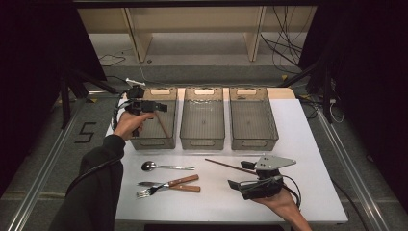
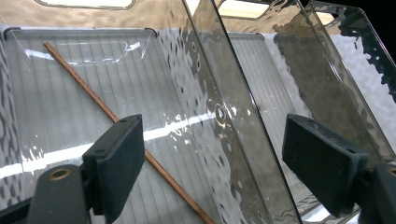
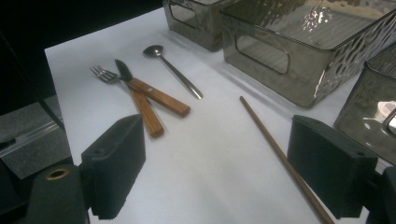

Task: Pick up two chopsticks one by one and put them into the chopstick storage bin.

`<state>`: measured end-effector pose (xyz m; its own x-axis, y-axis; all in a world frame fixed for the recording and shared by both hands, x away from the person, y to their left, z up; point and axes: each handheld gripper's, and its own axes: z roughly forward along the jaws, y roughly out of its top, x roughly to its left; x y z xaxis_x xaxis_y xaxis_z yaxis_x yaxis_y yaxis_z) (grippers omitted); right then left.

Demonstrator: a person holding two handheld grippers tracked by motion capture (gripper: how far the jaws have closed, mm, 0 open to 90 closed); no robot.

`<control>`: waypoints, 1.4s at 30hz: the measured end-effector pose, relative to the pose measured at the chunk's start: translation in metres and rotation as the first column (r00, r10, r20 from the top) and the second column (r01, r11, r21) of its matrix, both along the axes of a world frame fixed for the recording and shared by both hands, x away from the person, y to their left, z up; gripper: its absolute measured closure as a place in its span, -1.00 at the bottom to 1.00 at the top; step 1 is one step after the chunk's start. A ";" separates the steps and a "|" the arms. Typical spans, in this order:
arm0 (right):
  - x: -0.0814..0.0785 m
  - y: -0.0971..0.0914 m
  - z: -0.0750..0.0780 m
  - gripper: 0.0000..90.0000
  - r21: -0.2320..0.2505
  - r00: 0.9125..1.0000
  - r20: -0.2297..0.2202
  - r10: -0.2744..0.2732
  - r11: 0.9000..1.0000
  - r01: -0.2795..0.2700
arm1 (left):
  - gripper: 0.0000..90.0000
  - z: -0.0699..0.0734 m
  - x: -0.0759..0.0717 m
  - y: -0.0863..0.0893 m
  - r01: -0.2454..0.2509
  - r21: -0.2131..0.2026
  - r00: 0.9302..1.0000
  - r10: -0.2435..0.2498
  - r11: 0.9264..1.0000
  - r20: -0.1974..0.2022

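My left gripper (image 1: 153,107) hangs over the left clear bin (image 1: 151,142), jaws wide and nothing between them. In the left gripper view (image 2: 212,149) a brown chopstick (image 2: 93,95) lies slanted on that bin's ribbed floor, below the pads and free of them; from above the chopstick (image 1: 161,126) leans across the bin. My right gripper (image 1: 239,174) rests low near the table's front right, open (image 3: 215,158) and empty. A second chopstick (image 1: 228,166) lies on the white table just ahead of it, passing near one jaw (image 3: 275,144).
A spoon (image 1: 166,167), a wooden-handled fork (image 1: 180,181) and a knife (image 1: 185,188) lie crossed at the front left of the table. Middle bin (image 1: 202,142) and right bin (image 1: 253,142) stand beside the left one. Dark stands and cables surround the table.
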<state>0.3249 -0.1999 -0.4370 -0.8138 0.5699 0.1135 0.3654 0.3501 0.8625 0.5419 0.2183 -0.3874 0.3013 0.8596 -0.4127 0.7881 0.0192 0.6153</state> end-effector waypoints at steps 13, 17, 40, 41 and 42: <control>0.003 -0.003 0.001 -0.56 -0.031 1.000 -0.011 -0.021 0.999 0.020 | -0.58 0.015 -0.046 0.001 0.085 -0.064 0.989 -0.076 0.994 0.130; 0.006 -0.005 0.003 -0.54 -0.054 0.999 -0.025 -0.035 0.998 0.034 | -0.58 0.016 -0.073 -0.005 0.119 -0.055 0.977 -0.107 0.991 0.182; 0.048 -0.011 0.009 -0.33 -0.269 0.988 -0.144 -0.052 0.963 0.011 | -0.60 -0.035 -0.177 -0.056 0.330 0.003 0.882 -0.309 0.944 0.356; 0.050 -0.011 0.008 -0.31 -0.281 0.987 -0.150 -0.055 0.960 0.010 | -0.60 -0.037 -0.180 -0.057 0.334 0.002 0.879 -0.312 0.943 0.360; 0.052 -0.012 0.008 -0.29 -0.292 0.986 -0.157 -0.053 0.956 0.005 | -0.60 -0.040 -0.182 -0.058 0.338 -0.003 0.878 -0.314 0.941 0.361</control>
<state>0.3767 -0.2118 -0.4294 -0.7810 0.6208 0.0681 0.5048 0.5632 0.6541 0.3603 0.1598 -0.4279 0.6952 0.6627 -0.2786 0.4896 -0.1527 0.8585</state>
